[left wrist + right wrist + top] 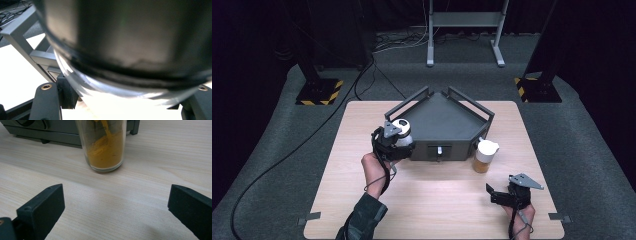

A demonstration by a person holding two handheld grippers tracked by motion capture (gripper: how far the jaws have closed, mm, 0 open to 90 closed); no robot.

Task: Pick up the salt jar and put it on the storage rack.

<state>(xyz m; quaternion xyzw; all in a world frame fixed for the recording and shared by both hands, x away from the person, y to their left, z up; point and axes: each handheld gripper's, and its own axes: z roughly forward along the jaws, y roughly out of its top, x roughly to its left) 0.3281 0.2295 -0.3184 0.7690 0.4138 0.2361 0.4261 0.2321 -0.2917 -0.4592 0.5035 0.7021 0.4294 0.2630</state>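
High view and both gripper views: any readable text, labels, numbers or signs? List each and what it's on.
No readable text in any view.
Jar in the left gripper: blurred close up, no label legible.
Jar of yellow powder ahead of the open right gripper: no label seen.
Grey rack: no markings legible.
Stand bases: yellow-black hazard stripes, no words.

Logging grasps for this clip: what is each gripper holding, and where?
Left gripper clamps a white-capped jar around its body, below the cap. Right gripper is open, holding nothing.
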